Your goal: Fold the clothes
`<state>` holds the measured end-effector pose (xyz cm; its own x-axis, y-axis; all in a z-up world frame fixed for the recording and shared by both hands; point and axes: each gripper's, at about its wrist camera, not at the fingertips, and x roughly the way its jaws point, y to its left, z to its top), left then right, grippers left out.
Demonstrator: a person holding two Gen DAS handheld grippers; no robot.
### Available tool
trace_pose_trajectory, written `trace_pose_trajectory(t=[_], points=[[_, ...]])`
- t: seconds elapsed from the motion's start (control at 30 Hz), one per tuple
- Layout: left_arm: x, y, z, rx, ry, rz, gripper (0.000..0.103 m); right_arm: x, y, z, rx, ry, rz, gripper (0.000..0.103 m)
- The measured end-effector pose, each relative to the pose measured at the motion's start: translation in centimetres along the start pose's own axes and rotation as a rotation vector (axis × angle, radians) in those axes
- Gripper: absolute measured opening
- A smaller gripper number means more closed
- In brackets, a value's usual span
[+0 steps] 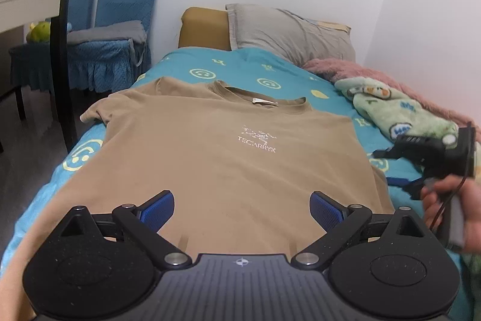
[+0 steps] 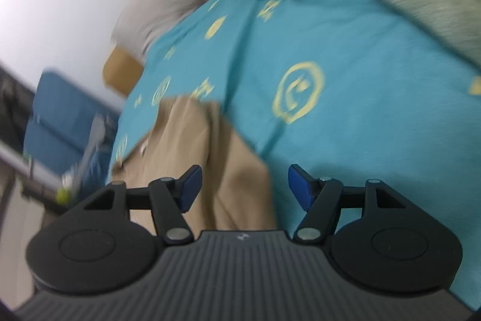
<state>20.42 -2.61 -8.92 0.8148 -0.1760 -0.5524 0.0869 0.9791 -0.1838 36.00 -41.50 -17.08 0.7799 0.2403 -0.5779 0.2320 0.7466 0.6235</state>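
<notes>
A tan T-shirt (image 1: 228,152) with a small white chest print lies flat, front up, on the teal bed sheet (image 1: 240,65), collar toward the pillow. My left gripper (image 1: 242,208) hovers over the shirt's lower part, open, its blue pads apart with nothing between them. At the shirt's right edge a hand holds my right gripper (image 1: 390,167). The right wrist view is blurred and tilted: that gripper (image 2: 243,188) is open above the shirt's edge (image 2: 210,158) and the sheet (image 2: 345,56), gripping nothing.
A grey pillow (image 1: 288,32) and tan headboard (image 1: 204,29) stand at the bed's head. A green plush blanket (image 1: 393,110) and pink throw (image 1: 360,71) lie along the right side by the wall. Blue-covered chairs (image 1: 117,20) and a table (image 1: 27,2) stand left.
</notes>
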Motion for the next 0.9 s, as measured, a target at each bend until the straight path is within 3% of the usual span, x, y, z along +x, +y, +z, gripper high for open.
trace_pose_trajectory(t=[0.03,0.07,0.13,0.23,0.33,0.57,0.7,0.73,0.77,0.8,0.83,0.87,0.9], points=[[0.3,0.1,0.0,-0.005,0.002,0.0,0.098,0.5,0.9,-0.3,-0.058,0.008,-0.001,0.046],[0.5,0.2,0.0,-0.009,0.004,0.001,0.098,0.8,1.8,-0.7,-0.115,0.012,-0.012,0.041],[1.0,0.5,-0.1,-0.022,0.011,0.008,0.098,0.9,3.8,-1.4,-0.211,-0.01,-0.045,0.01],[1.0,1.2,0.1,-0.069,0.012,0.004,0.098,0.1,7.5,-3.1,-0.408,-0.107,-0.062,0.009],[0.6,1.7,0.2,-0.093,-0.01,0.005,0.098,-0.1,11.3,-5.7,-0.597,-0.142,-0.015,0.009],[0.1,2.2,0.3,-0.104,-0.033,0.018,0.098,2.7,16.1,-12.9,-0.887,0.028,0.057,0.01],[-0.2,2.5,0.3,-0.117,-0.039,0.024,0.098,1.9,16.9,-13.5,-0.908,0.056,0.097,0.012],[-0.2,2.5,0.3,-0.121,-0.039,0.024,0.098,1.3,16.9,-12.9,-0.879,0.05,0.128,0.022],[-0.2,2.5,0.3,-0.125,-0.038,0.024,0.098,0.5,16.8,-12.2,-0.846,0.035,0.159,0.044],[-0.2,2.5,0.3,-0.129,-0.037,0.024,0.098,-0.3,16.8,-11.6,-0.814,0.021,0.191,0.058],[-0.2,2.6,0.3,-0.133,-0.037,0.024,0.098,-1.3,16.5,-11.0,-0.766,-0.008,0.232,0.079],[-0.2,2.6,0.2,-0.137,-0.036,0.024,0.098,-1.9,16.1,-10.2,-0.71,-0.035,0.25,0.085],[-0.2,2.6,0.2,-0.141,-0.035,0.024,0.098,-2.4,15.6,-9.4,-0.653,-0.06,0.258,0.084]])
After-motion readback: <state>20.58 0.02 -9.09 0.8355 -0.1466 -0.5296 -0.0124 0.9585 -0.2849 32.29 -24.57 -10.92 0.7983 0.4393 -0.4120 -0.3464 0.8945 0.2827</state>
